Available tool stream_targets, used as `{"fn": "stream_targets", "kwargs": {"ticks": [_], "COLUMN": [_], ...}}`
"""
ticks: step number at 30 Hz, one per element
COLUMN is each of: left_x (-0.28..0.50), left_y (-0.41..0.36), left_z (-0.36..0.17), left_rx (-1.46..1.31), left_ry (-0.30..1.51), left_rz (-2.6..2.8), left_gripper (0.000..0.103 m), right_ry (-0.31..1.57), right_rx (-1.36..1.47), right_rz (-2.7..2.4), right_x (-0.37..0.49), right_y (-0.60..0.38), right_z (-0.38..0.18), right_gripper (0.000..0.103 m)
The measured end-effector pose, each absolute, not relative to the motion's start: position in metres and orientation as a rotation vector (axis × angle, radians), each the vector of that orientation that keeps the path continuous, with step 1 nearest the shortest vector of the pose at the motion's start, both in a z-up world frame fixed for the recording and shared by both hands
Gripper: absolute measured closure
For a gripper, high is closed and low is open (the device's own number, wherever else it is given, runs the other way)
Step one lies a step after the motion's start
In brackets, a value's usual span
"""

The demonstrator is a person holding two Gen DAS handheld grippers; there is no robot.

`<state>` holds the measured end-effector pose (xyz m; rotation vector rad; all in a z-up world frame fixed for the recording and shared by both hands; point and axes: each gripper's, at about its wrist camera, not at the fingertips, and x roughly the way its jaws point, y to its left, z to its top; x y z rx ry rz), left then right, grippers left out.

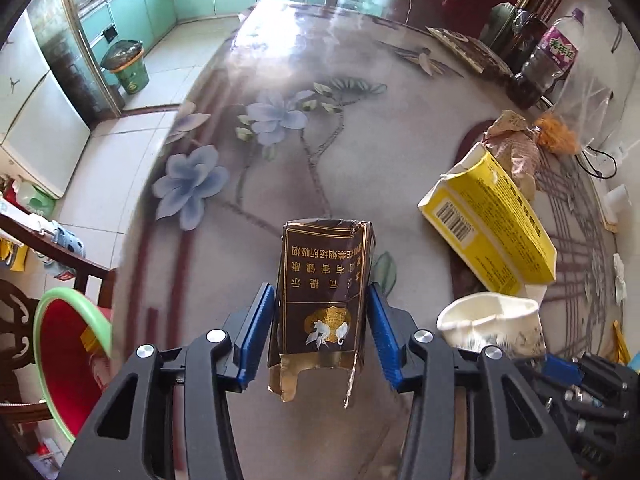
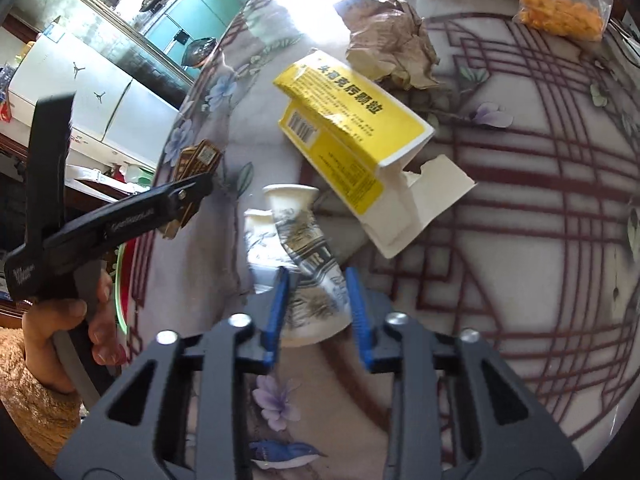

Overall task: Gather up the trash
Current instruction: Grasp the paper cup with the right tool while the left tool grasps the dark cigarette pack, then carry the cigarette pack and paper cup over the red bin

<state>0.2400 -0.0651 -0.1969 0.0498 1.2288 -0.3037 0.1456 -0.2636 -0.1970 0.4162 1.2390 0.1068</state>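
Observation:
My left gripper is shut on a torn brown cigarette pack and holds it above the table; the pack also shows in the right wrist view with the left gripper's fingers around it. My right gripper has its blue pads on both sides of a crushed white paper cup with a dark print, shut on it. The cup also shows in the left wrist view. An opened yellow box and crumpled brown paper lie on the table.
The floral tablecloth covers a round table. A green-rimmed red bin stands below its left edge. A bag of orange snacks, a dark bottle and a cable are at the far right. A green waste bin stands in the kitchen.

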Motion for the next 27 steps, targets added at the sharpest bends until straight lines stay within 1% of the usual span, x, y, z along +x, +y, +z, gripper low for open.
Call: {"fn": "stream_targets", "kwargs": {"ticks": [6, 16, 20, 27], "left_x": [0.21, 0.155, 0.142, 0.125], "left_y": [-0.042, 0.008, 0.027, 0.054], "left_z": [-0.171, -0.138, -0.133, -0.134], "left_rx": [0.072, -0.027, -0.073, -0.102], "left_ry": [1.161, 1.104, 1.098, 1.1], "left_rz": [-0.321, -0.298, -0.279, -0.256], "left_gripper": [0.058, 0.058, 0.058, 0.058], "right_ry": [1.206, 1.212, 1.194, 1.128], "right_rx": [0.426, 0.457, 0.462, 0.391], "right_rz": [0.122, 0.138, 0.146, 0.185], "right_x": [0.128, 0.095, 0.093, 0.089], "right_y": [-0.254, -0.248, -0.237, -0.209], "right_z": [-0.181, -0.171, -0.16, -0.126], "right_gripper": [0.08, 0.081, 0.082, 0.082]}}
